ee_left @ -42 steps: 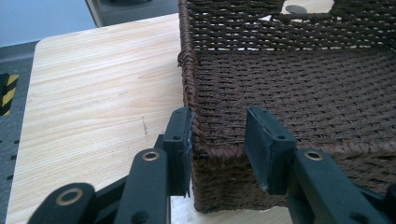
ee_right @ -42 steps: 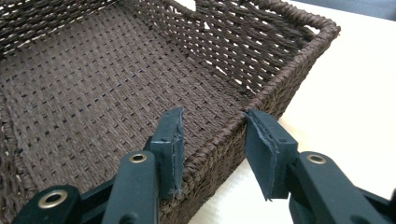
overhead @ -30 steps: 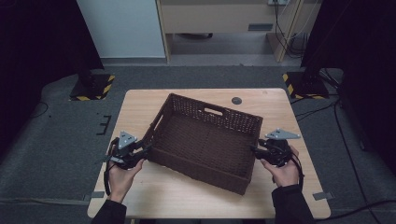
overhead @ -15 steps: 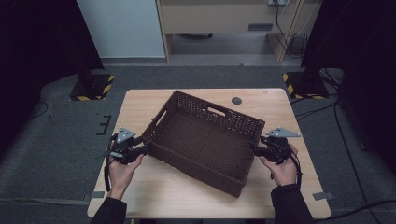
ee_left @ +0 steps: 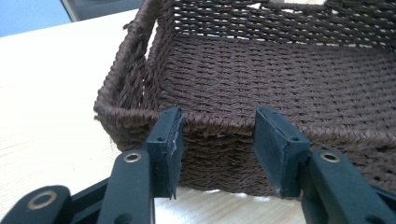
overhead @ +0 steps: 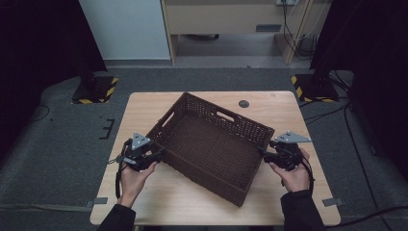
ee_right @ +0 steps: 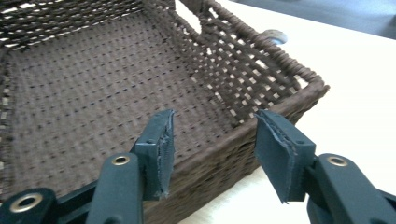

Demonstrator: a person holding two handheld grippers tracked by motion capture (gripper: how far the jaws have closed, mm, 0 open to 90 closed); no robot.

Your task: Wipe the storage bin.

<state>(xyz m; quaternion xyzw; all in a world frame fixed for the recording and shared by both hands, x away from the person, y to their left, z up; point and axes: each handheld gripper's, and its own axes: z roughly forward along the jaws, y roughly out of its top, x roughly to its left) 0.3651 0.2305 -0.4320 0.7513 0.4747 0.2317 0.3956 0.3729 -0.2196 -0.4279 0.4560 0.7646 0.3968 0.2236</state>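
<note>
A dark brown woven basket point(overhead: 211, 144) lies empty and turned at an angle on the wooden table point(overhead: 144, 115). My left gripper point(overhead: 161, 153) is at its left short wall. In the left gripper view the basket's rim point(ee_left: 280, 126) runs across just beyond my left gripper point(ee_left: 219, 123), and the pads do not press on it. My right gripper point(overhead: 263, 154) is at the opposite short wall. In the right gripper view the basket's corner rim point(ee_right: 224, 135) lies between the spread jaws of my right gripper point(ee_right: 215, 123), untouched. Both grippers' jaws have just been opening.
A small dark round disc point(overhead: 244, 103) lies on the table behind the basket. Bare tabletop lies at the near edge and along the left side. Two stand bases with yellow-black stripes point(overhead: 96, 90) point(overhead: 312, 86) sit on the grey floor beyond the table.
The basket's near corner has settled slightly lower toward the table's front edge. Both hands remain at the basket's ends, almost unmoved.
</note>
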